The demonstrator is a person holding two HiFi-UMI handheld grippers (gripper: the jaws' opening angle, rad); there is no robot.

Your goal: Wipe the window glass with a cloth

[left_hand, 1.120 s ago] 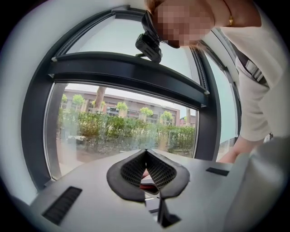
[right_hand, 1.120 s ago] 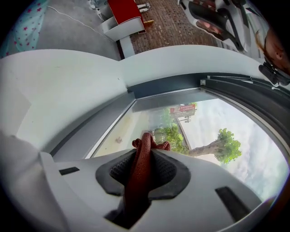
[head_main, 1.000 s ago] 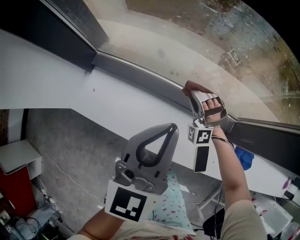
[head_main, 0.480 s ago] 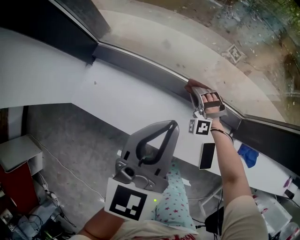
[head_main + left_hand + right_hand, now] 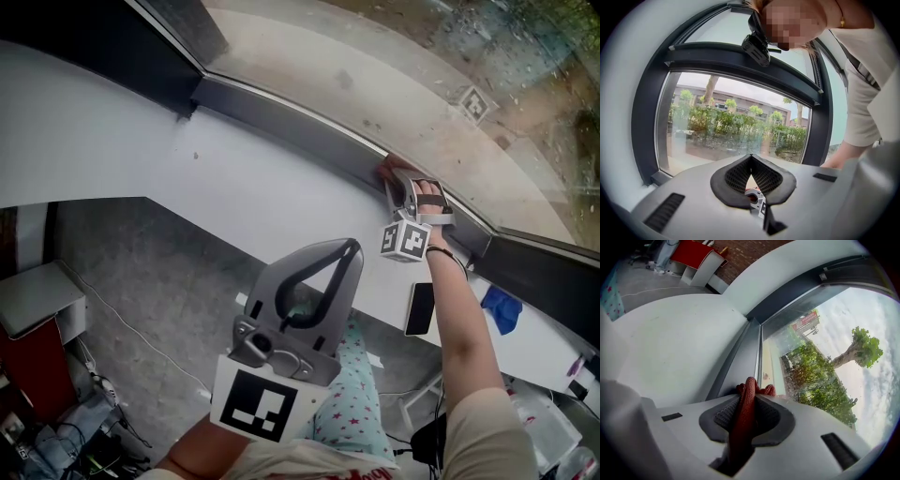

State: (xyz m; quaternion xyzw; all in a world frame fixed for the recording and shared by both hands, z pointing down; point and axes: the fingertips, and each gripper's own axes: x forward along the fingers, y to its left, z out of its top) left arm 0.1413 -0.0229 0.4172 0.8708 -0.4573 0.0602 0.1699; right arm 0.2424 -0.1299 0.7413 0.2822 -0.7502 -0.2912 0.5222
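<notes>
Right claw (image 5: 748, 400) pinches red cloth (image 5: 743, 423) beside window glass (image 5: 820, 348) (left claw (image 5: 750, 162) closed).

Light grey plastic left gripper (image 5: 348, 247) and right gripper (image 5: 396, 183), black-and-white square markers on each; rust-red woven cloth (image 5: 743, 418); dark grey window frame (image 5: 281, 117); white sill (image 5: 234, 187); turquoise fabric with red stars (image 5: 354, 403), 6 o'clock; blue rag (image 5: 495, 309), 4 o'clock; red cabinet (image 5: 33, 380), 8 o'clock.

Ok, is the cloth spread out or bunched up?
Bunched up. The red cloth is squeezed into a narrow fold between the right gripper's shut jaws, its crumpled end poking out by the window frame.
</notes>
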